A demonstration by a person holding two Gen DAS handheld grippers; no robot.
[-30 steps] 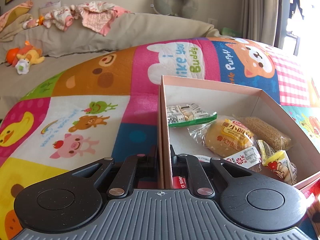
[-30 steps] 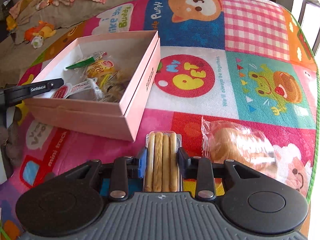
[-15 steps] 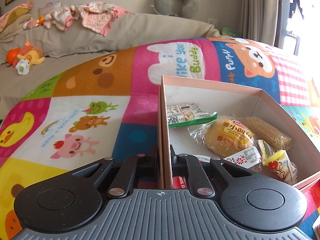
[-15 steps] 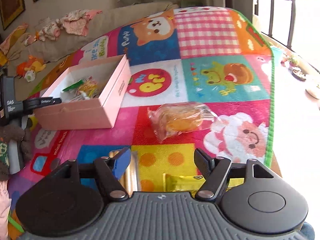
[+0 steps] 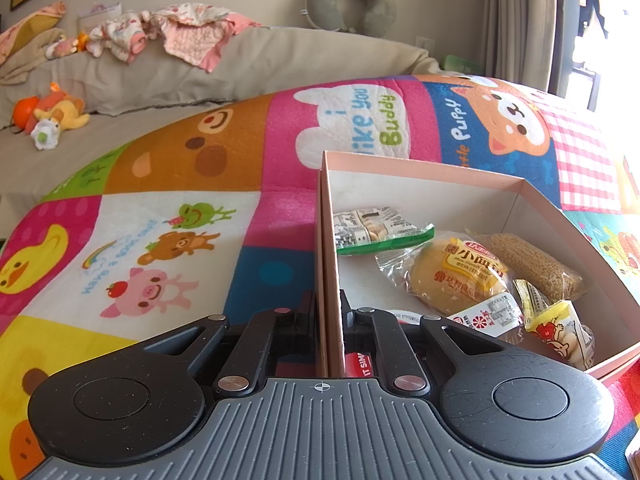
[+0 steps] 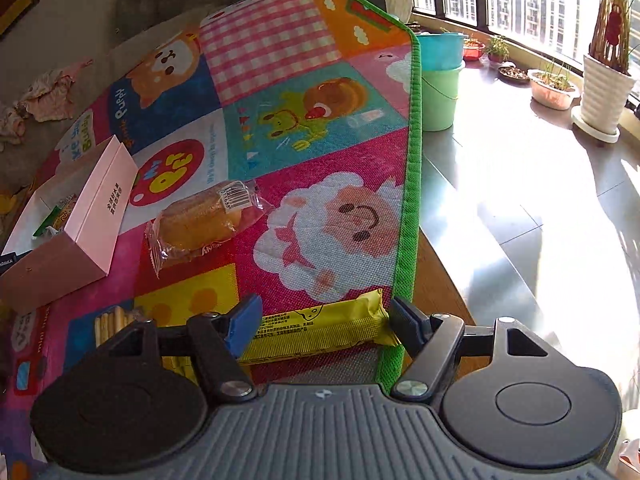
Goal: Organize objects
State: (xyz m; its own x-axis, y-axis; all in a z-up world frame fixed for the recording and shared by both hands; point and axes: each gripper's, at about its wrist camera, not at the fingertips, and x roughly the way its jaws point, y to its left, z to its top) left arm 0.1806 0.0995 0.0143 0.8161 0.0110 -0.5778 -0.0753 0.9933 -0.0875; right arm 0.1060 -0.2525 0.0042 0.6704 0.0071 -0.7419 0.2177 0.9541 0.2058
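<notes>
My left gripper point(image 5: 329, 308) is shut on the near left wall of the pink box point(image 5: 326, 240). Inside the box lie a wrapped bun point(image 5: 452, 276), a green-edged packet point(image 5: 376, 228), a brown bar point(image 5: 536, 264) and a yellow sweet packet point(image 5: 556, 324). My right gripper point(image 6: 324, 320) stands open just above the play mat near its green edge. A yellow snack bar point(image 6: 320, 330) lies lengthwise between its fingers, and the pads are not pressing it. A pack of biscuit sticks point(image 6: 112, 320) lies to the left. A wrapped bread roll point(image 6: 200, 220) lies farther out, beside the pink box point(image 6: 100, 208).
The mat's green border point(image 6: 408, 200) ends at a shiny floor on the right. Green and blue buckets point(image 6: 440, 80) and plant pots point(image 6: 604, 88) stand there. Behind the mat is a sofa with clothes point(image 5: 180, 32), a plush toy point(image 5: 48, 116) and a neck pillow point(image 5: 352, 0).
My right gripper let go of the biscuit sticks, opened wide and swung right across the mat to the yellow bar. The left gripper and the box have stayed put.
</notes>
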